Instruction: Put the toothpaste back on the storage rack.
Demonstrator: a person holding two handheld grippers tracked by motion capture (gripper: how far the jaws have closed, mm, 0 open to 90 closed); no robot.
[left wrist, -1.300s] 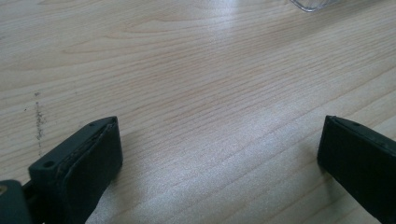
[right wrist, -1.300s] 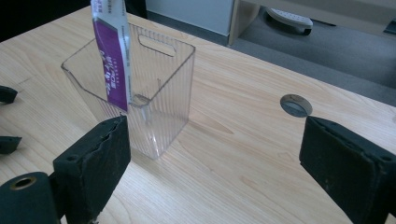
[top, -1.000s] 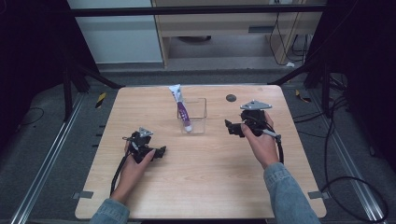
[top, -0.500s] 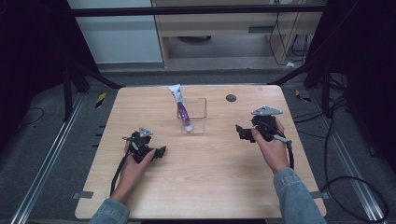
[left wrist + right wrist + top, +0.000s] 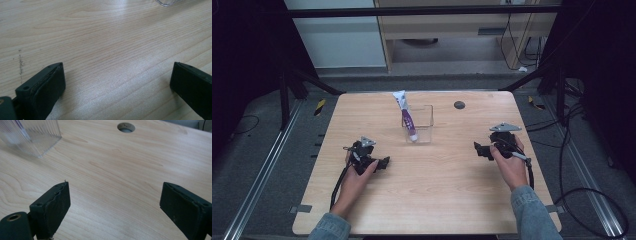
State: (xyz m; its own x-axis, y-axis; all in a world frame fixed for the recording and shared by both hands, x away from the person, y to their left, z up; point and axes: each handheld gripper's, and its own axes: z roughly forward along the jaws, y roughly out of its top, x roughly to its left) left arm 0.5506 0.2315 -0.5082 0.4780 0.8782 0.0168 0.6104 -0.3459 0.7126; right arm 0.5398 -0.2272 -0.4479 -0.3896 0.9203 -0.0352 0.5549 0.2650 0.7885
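A clear plastic box [image 5: 424,125] stands upright at the middle of the wooden table [image 5: 432,195], with a white and purple tube [image 5: 407,116] leaning in it, its top sticking out toward the far left. My left gripper [image 5: 384,162] rests low on the table at the near left, open, with bare wood between its jaws [image 5: 117,82]. My right gripper [image 5: 477,148] sits at the right side, open and empty [image 5: 115,202], pointing toward the box [image 5: 32,140]. A corner of the box [image 5: 170,2] shows at the top of the left gripper view.
A round dark hole [image 5: 459,105] lies in the table's far right part, also seen as a hole [image 5: 126,127] ahead of the right gripper. Cables [image 5: 582,195] trail on the floor at the right. Metal rails [image 5: 257,185] run along the left.
My right gripper has drawn back from the box, toward the right and nearer side of the table. The left gripper has stayed in place.
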